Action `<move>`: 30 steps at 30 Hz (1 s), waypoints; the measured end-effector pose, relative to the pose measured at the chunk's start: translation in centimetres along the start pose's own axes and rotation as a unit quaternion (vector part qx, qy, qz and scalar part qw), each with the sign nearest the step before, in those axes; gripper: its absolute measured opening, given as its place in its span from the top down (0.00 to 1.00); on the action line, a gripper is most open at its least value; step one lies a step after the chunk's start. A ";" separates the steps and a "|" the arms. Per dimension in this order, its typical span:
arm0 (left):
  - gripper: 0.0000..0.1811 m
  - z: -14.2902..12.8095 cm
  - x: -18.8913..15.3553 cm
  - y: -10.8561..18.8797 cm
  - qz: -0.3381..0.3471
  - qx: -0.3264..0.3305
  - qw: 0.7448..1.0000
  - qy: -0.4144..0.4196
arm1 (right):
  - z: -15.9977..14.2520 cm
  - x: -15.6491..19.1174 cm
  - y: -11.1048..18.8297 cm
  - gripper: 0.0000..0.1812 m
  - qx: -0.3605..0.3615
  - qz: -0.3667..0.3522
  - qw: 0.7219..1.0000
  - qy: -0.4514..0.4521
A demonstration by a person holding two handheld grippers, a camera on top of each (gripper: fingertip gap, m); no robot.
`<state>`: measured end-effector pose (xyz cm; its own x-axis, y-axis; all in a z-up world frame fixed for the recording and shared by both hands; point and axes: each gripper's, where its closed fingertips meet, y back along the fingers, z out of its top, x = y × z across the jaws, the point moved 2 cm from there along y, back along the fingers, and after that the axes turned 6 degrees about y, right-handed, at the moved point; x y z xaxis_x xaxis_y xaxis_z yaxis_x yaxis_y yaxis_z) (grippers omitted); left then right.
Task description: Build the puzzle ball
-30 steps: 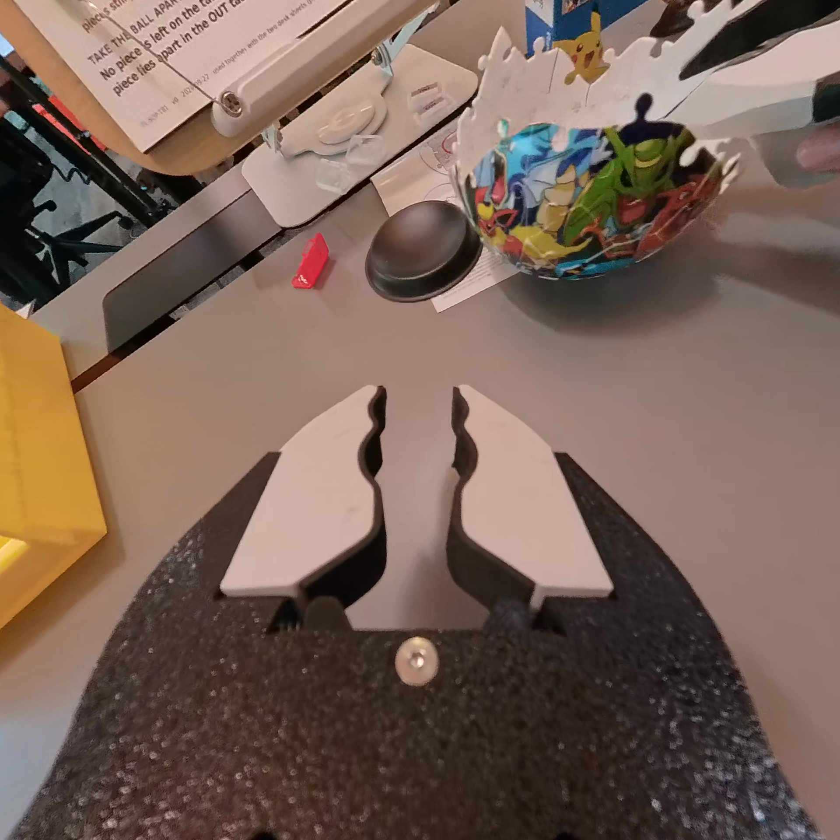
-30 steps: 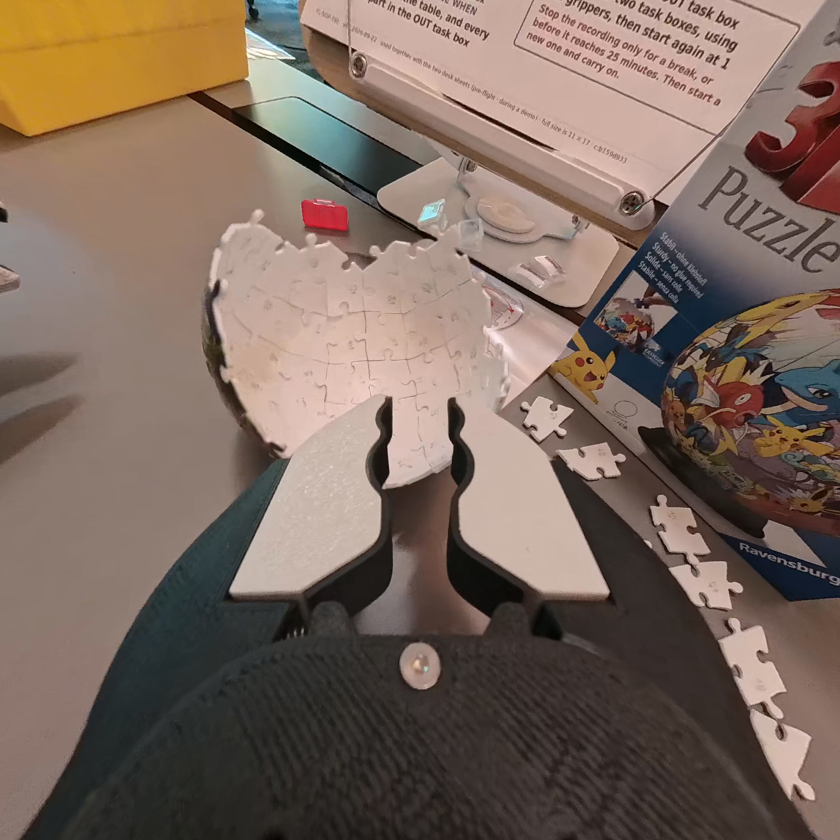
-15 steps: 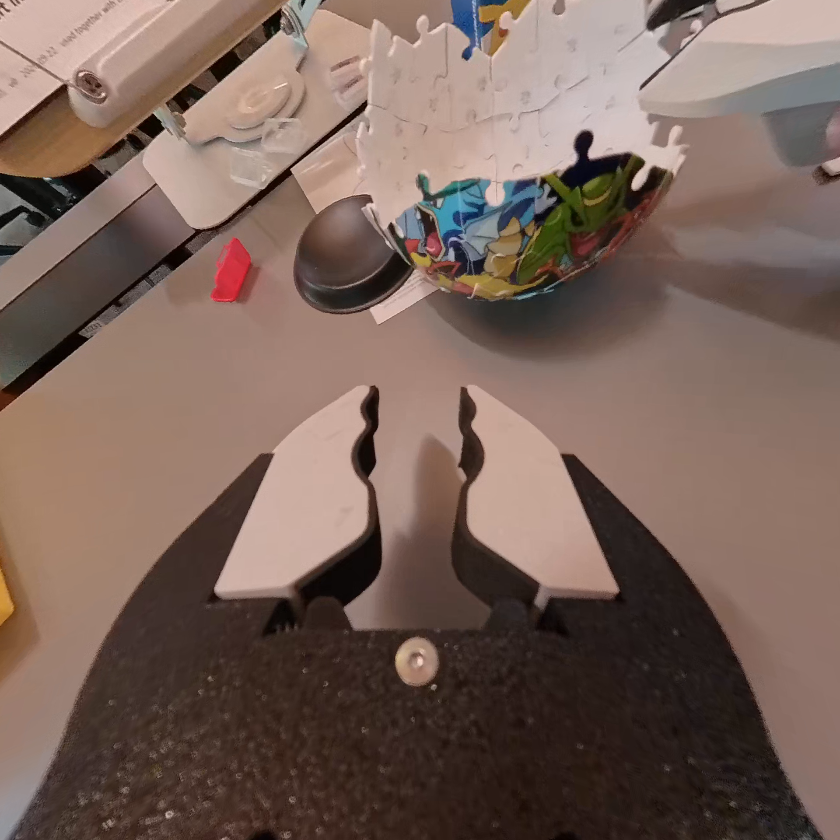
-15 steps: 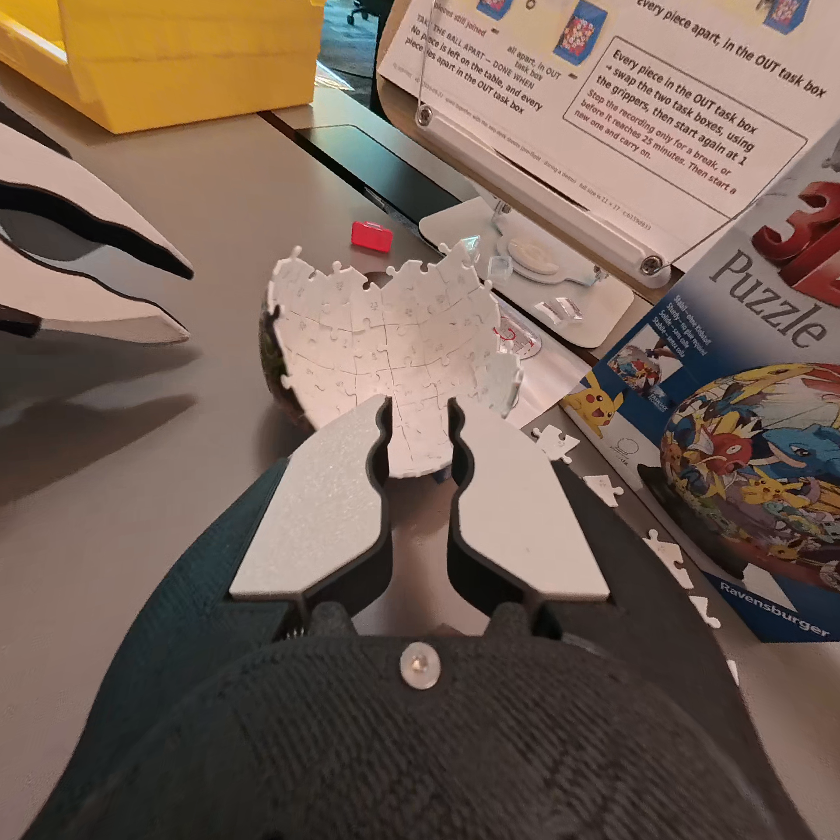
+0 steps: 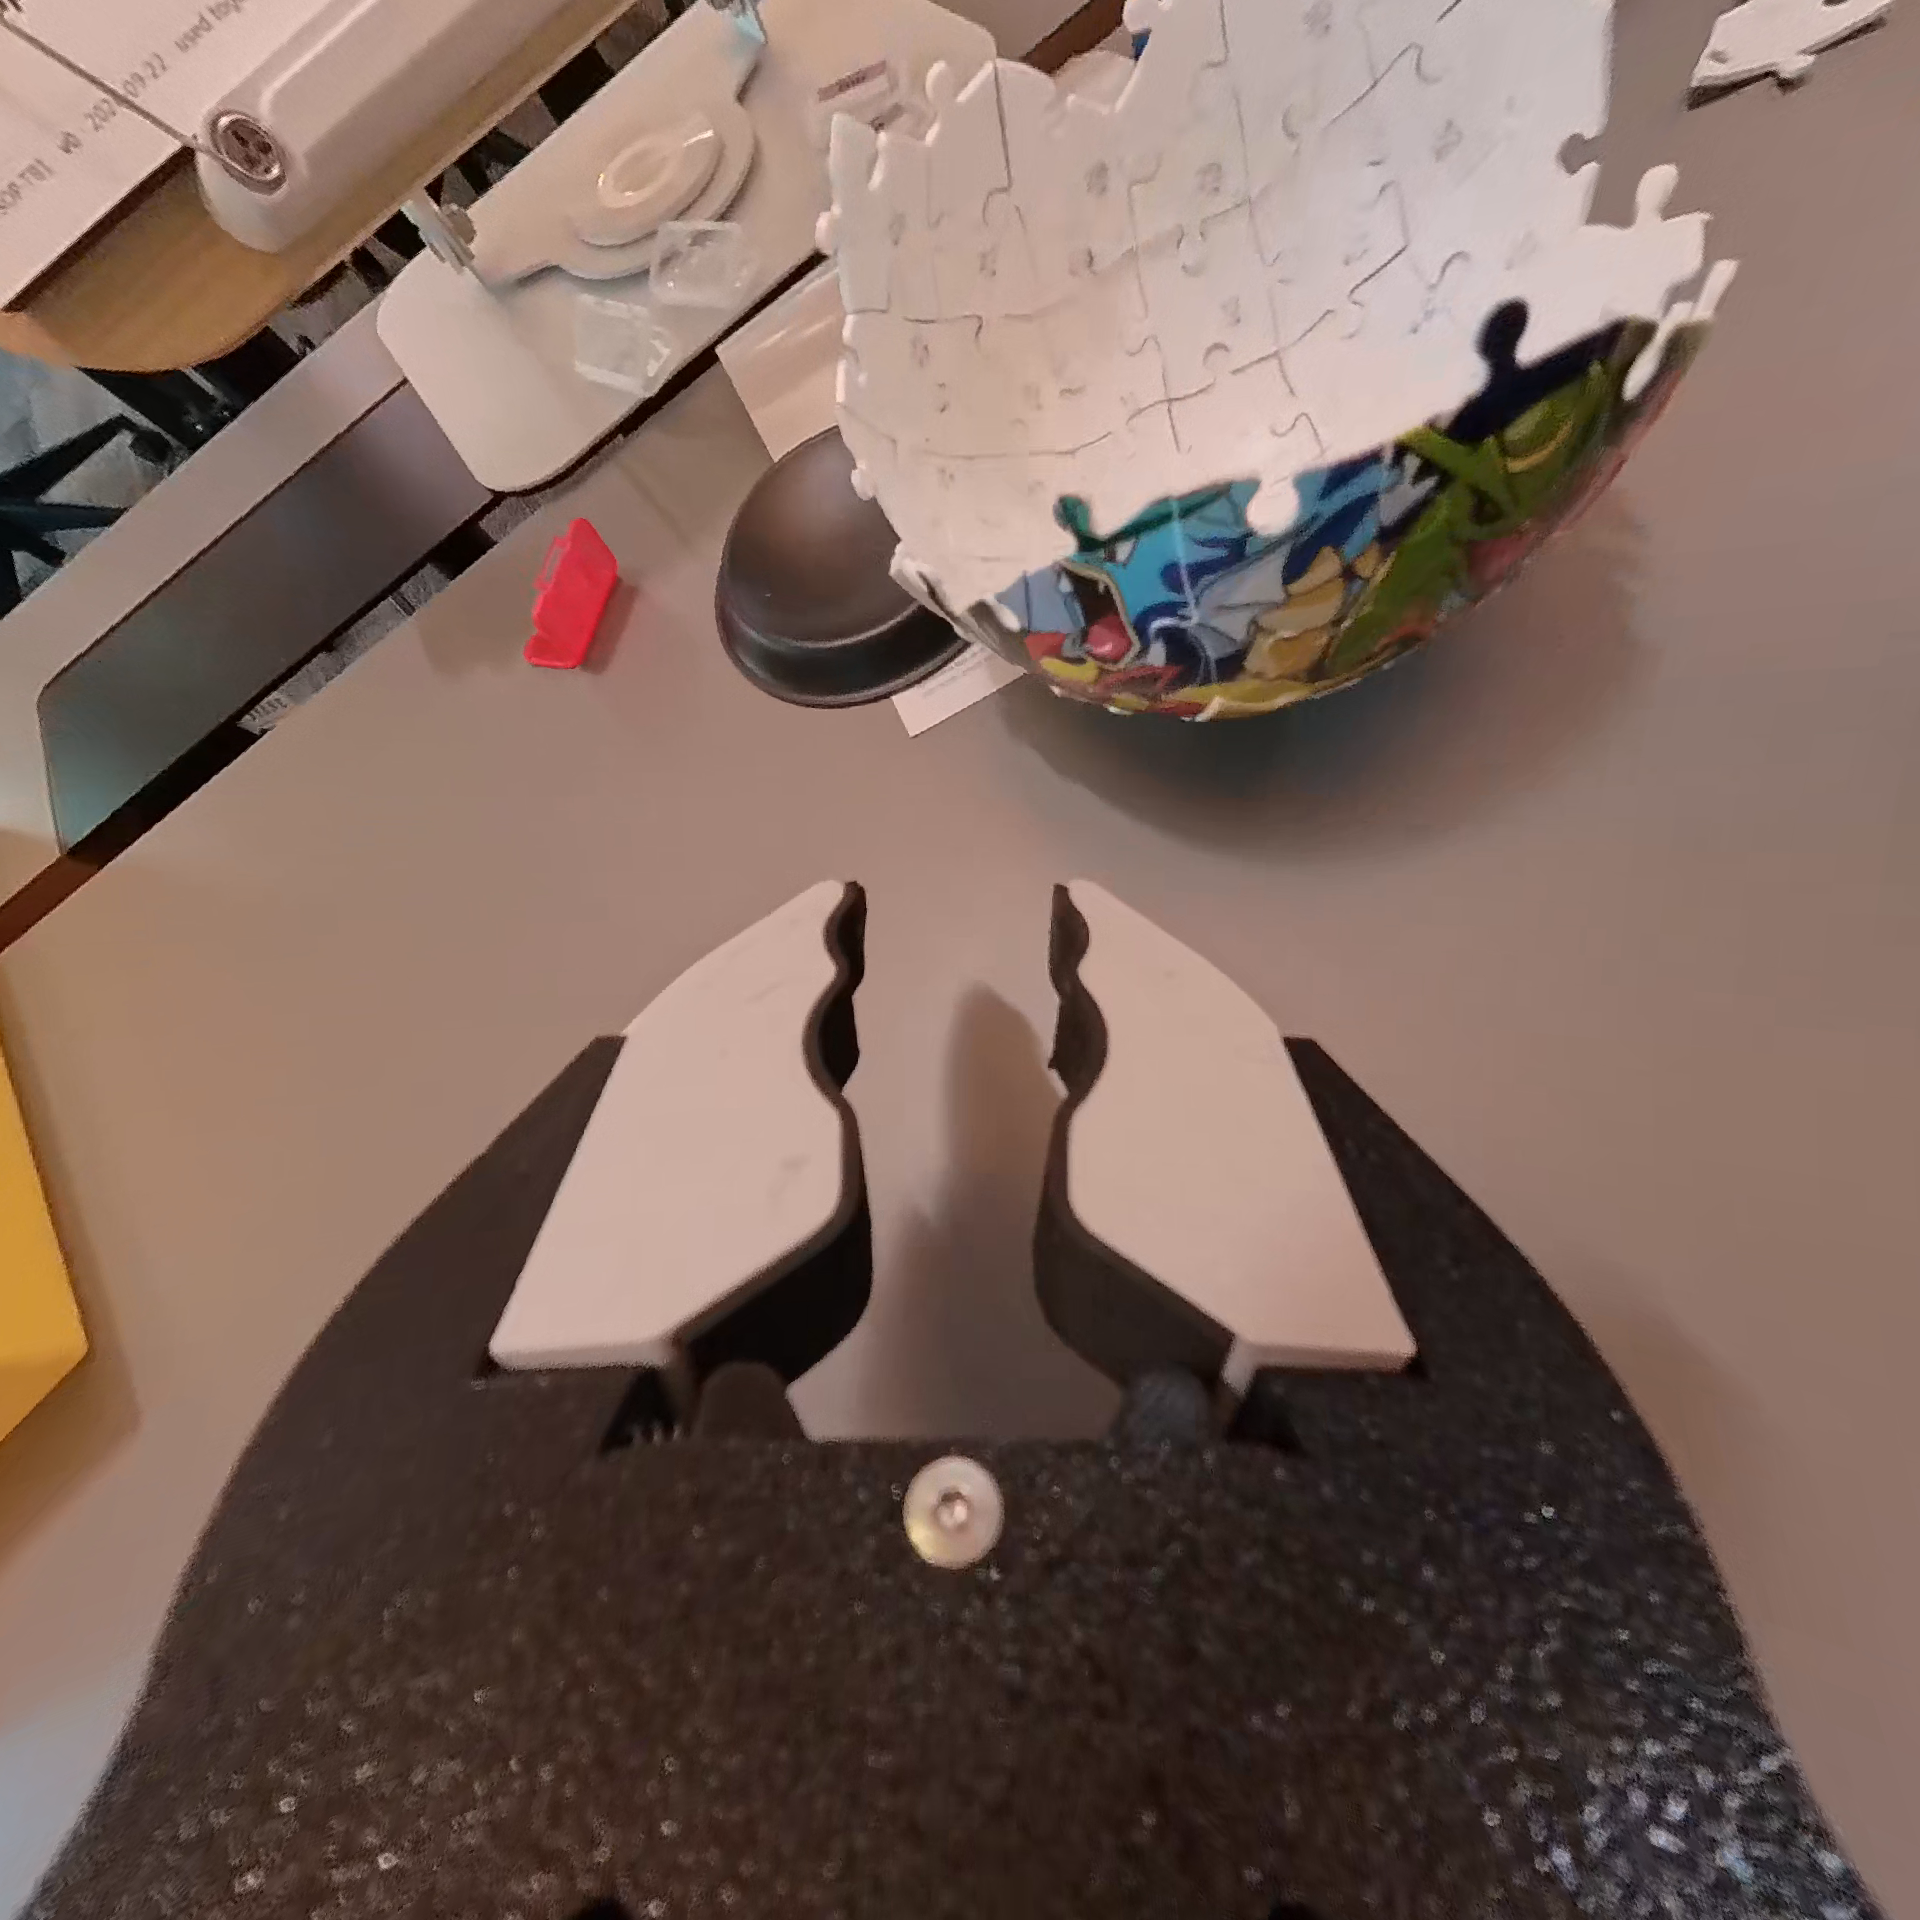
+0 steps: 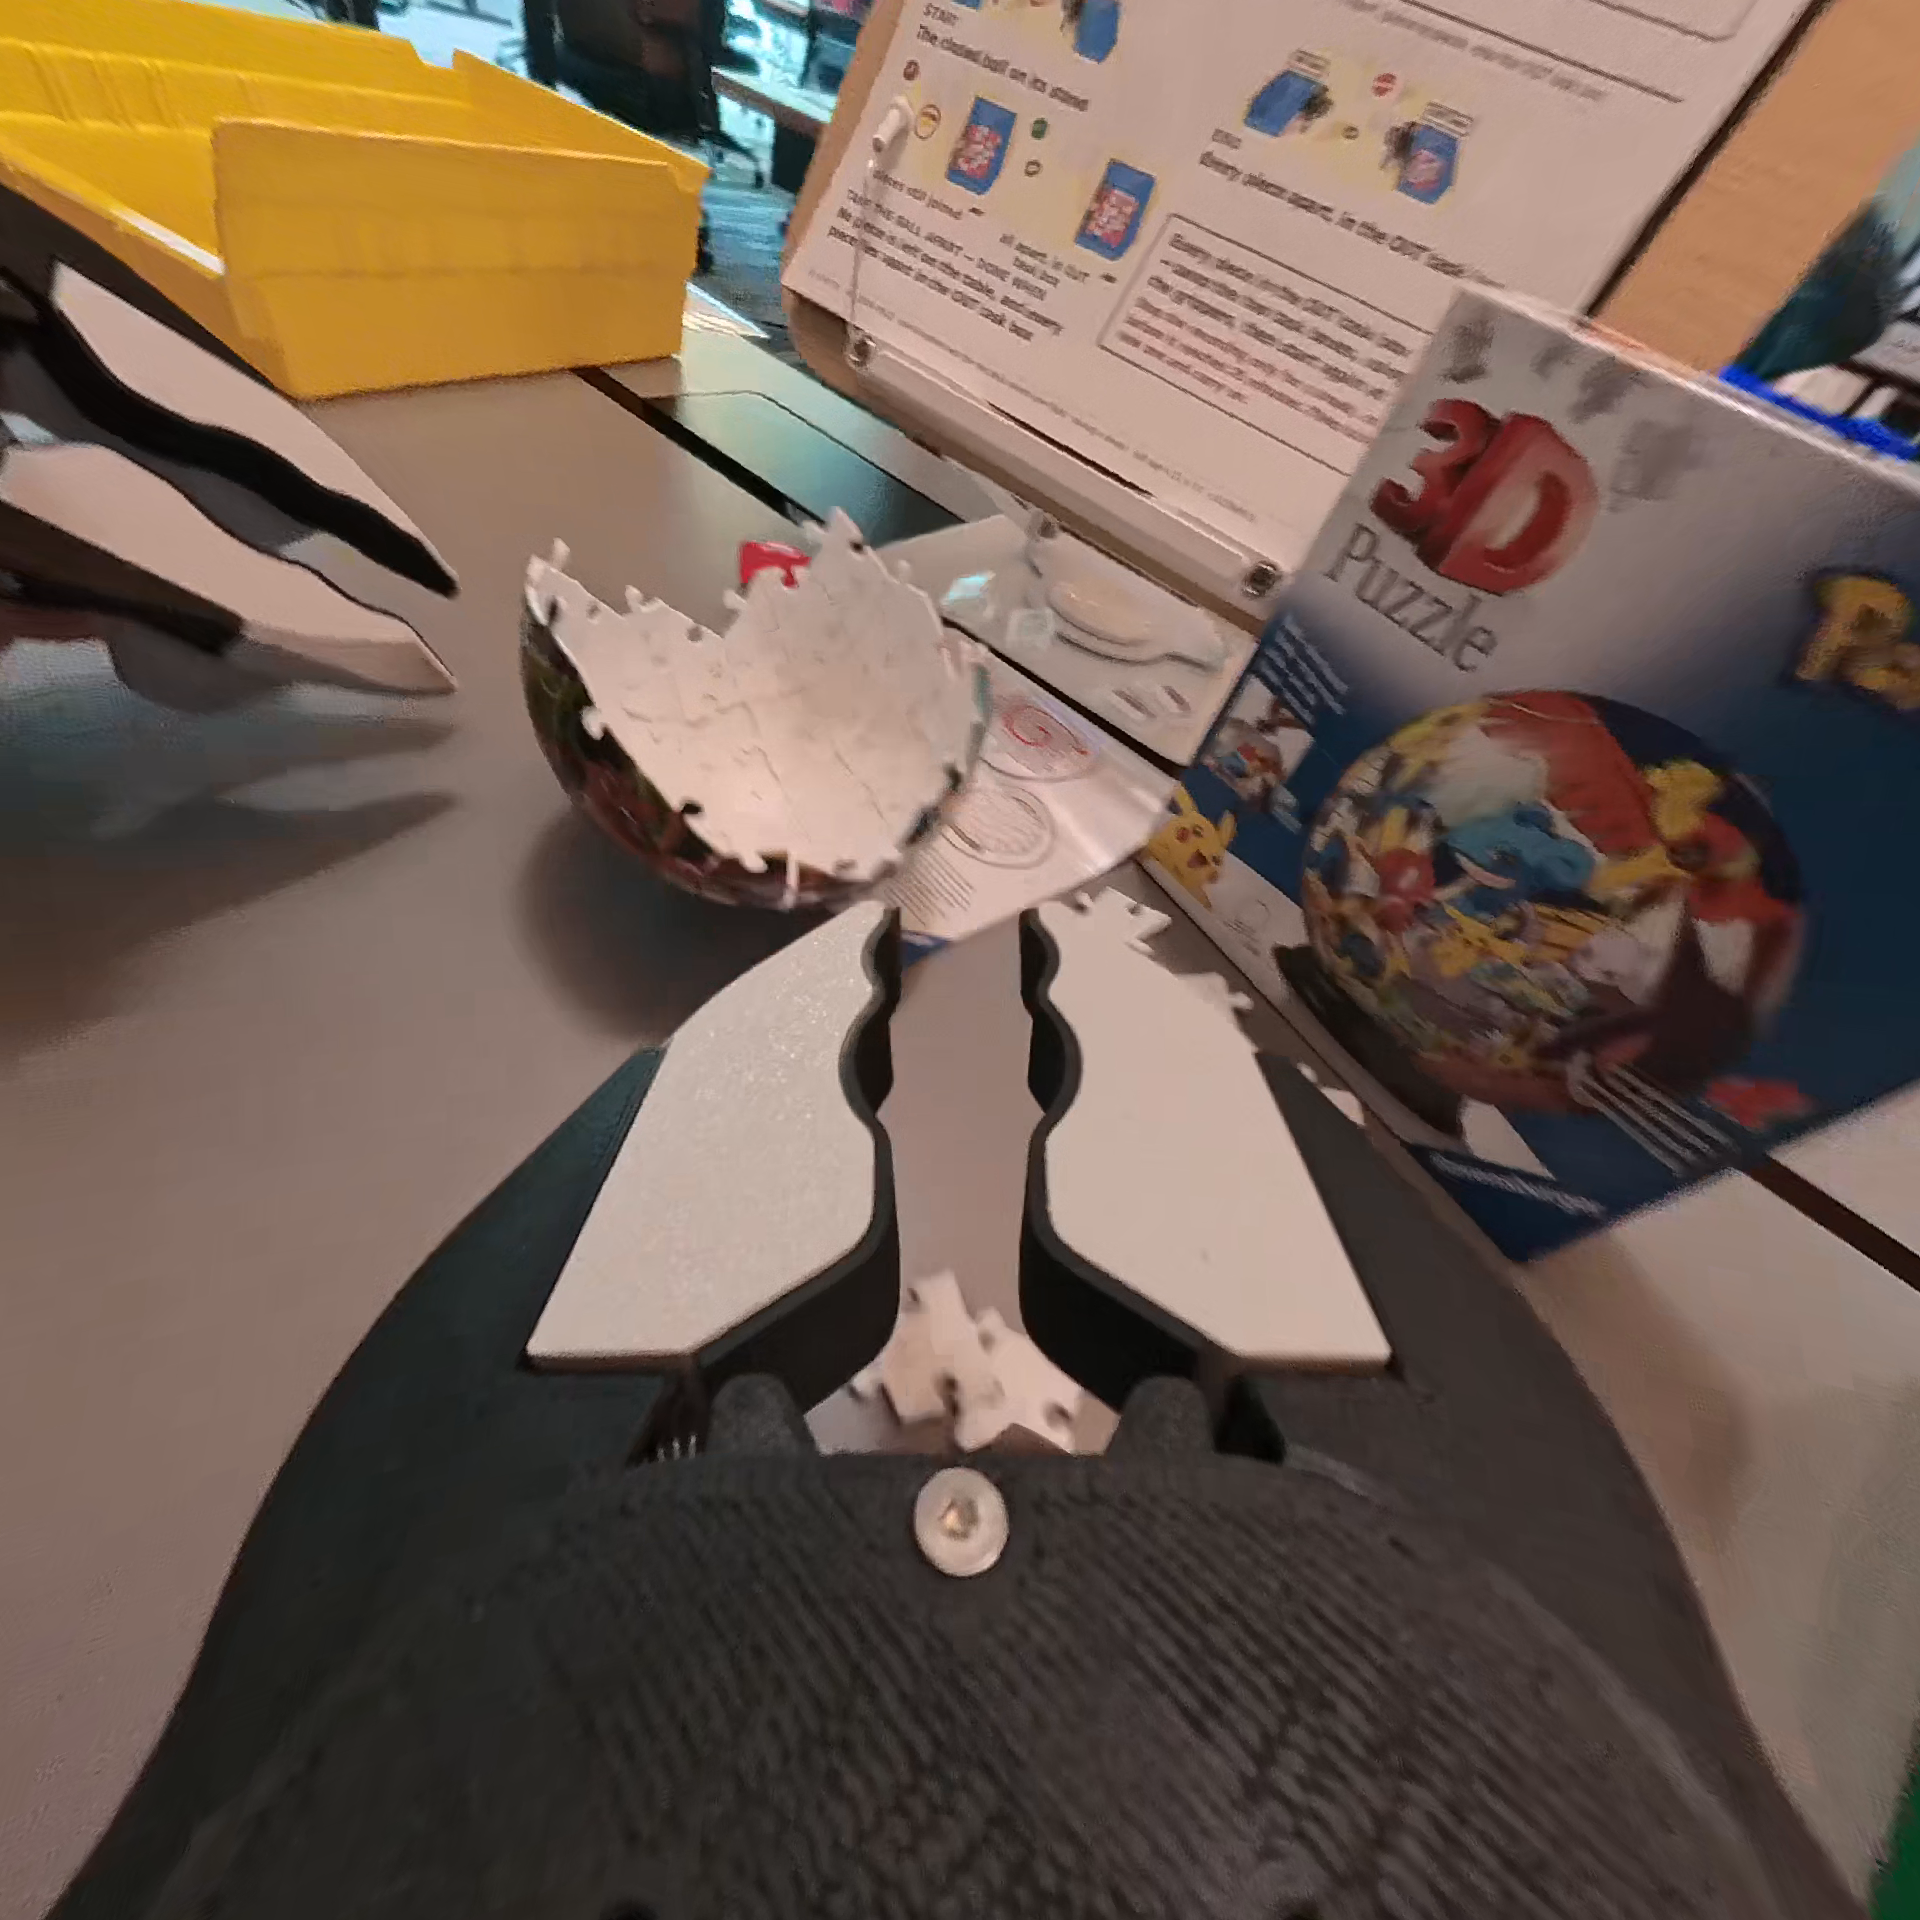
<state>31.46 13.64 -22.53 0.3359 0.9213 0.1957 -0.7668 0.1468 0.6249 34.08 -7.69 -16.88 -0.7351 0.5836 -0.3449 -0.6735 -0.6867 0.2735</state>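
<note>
Change: your right gripper [image 6: 954, 930] has let go of the half-built puzzle ball [image 6: 769, 748] and pulled back; a second ago its fingers pinched the white rim, now the shell sits free on the grey table [image 5: 416, 935].
Left gripper [image 5: 954, 904]: you've brought it closer to the ball, which now fills the upper right ahead of your tips; jaws parted a little, gripping nothing.
Yellow bin [image 6: 416, 218]: far left beyond your right gripper, smooth plastic, boxy.
Red clip [image 5: 569, 597]: ahead and left of your left fingertips, small, glossy.
Black stand [image 5: 821, 603]: matte dome, tucked against the ball's left side.
Puzzle ball: jagged-edged bowl, white inside, bright cartoon print outside, just ahead of your right tips.
Right gripper: narrowly open, empty.
Loose pieces [image 6: 966, 1371]: white, knobbed, lying on the table under your right fingers.
Puzzle box [image 6: 1558, 779]: glossy cardboard, right of your right gripper, standing upright.
</note>
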 end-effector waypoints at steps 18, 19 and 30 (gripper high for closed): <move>0.76 6.1 -20.4 -0.8 -0.214 -0.077 0.962 -0.151 | -6.6 -8.4 7.9 0.79 -0.049 -0.067 0.996 -0.013; 0.76 6.3 -20.9 -0.8 -0.214 -0.082 0.961 -0.155 | -6.6 -8.1 7.8 0.79 -0.059 -0.059 0.996 -0.015; 0.79 9.0 -17.0 0.2 -0.123 -0.077 0.981 -0.132 | -6.0 -10.2 8.4 0.78 -0.054 -0.182 0.978 0.088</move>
<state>30.50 -5.24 -18.97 0.6353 0.7293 0.2542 -0.7112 0.4241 0.5607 36.39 -22.03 -16.46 -0.4178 0.7205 -0.5534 -0.8687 -0.4953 0.0109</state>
